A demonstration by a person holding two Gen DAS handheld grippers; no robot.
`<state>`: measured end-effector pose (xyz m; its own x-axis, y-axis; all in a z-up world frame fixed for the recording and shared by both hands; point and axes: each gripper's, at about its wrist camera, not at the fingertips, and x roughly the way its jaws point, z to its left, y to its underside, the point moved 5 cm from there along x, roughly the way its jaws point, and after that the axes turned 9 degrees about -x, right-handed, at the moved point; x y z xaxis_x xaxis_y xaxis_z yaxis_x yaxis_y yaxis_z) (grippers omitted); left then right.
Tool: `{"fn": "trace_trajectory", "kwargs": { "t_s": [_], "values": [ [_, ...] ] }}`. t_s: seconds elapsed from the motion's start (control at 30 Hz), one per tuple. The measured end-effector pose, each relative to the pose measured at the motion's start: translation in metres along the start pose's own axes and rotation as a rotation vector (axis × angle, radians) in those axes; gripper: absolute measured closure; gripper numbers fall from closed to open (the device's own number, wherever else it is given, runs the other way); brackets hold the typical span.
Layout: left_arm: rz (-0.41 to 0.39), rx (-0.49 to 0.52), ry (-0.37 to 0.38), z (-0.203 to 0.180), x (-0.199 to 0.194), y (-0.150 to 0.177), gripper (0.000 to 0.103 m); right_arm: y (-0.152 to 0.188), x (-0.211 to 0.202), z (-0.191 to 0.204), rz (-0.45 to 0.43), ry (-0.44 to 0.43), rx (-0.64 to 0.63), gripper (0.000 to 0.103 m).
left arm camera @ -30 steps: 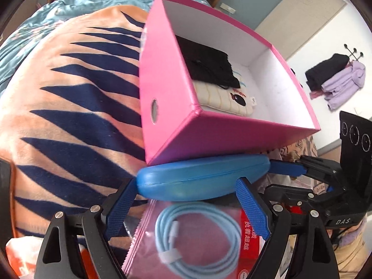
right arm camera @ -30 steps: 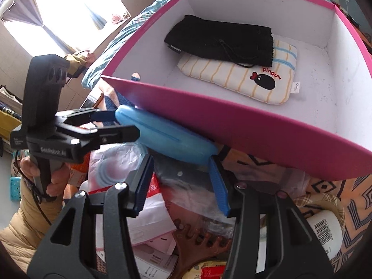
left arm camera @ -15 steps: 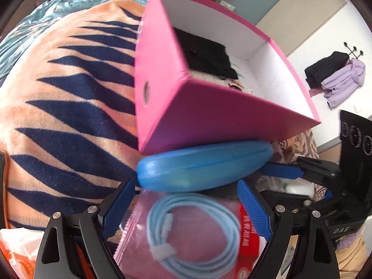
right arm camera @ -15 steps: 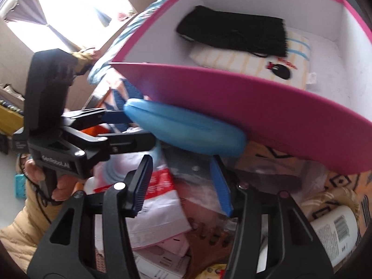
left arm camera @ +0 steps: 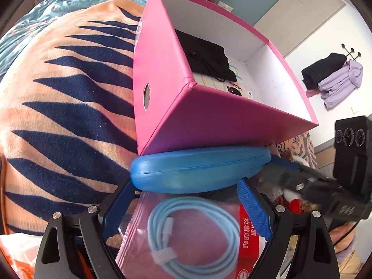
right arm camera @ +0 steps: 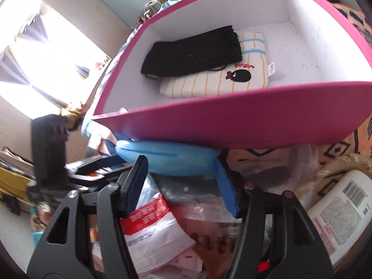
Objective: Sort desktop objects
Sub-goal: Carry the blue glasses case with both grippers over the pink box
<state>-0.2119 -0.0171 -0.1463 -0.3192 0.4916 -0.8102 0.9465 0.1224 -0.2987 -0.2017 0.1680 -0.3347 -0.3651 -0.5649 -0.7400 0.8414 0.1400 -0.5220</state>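
Note:
A blue hard glasses case point(left arm camera: 200, 169) lies crosswise against the near wall of a pink box point(left arm camera: 209, 121), held between my two grippers. My left gripper point(left arm camera: 186, 200) has its jaws spread around the case's left part. My right gripper point(right arm camera: 181, 176) clamps the case point(right arm camera: 167, 155) from the other end; it also shows in the left wrist view point(left arm camera: 307, 181). Inside the pink box point(right arm camera: 232, 125) lie a black drawstring pouch point(right arm camera: 193, 51) on a striped cream pouch point(right arm camera: 220, 79).
Under the case lies a pink zip bag with a coiled light-blue cable point(left arm camera: 195, 232). A pile of bags, a brown comb point(right arm camera: 214, 248) and a white bottle point(right arm camera: 341, 211) lies below. An orange and navy blanket point(left arm camera: 58, 116) covers the bed.
Both grippers and the blue case have lifted and moved closer to the pink box; the right wrist view now looks down into it more steeply.

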Motion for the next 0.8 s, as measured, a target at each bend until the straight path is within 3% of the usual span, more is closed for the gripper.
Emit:
{"fn": "trace_trajectory", "kwargs": {
  "t_s": [0.33, 0.8],
  "values": [
    [-0.001, 0.001, 0.039, 0.022, -0.022, 0.014, 0.012, 0.005, 0.012, -0.002, 0.002, -0.015, -0.027, 0.036],
    [-0.02, -0.003, 0.051, 0.004, -0.053, 0.023, 0.012, 0.004, -0.029, 0.026, -0.044, -0.024, -0.142, 0.036]
  ]
}}
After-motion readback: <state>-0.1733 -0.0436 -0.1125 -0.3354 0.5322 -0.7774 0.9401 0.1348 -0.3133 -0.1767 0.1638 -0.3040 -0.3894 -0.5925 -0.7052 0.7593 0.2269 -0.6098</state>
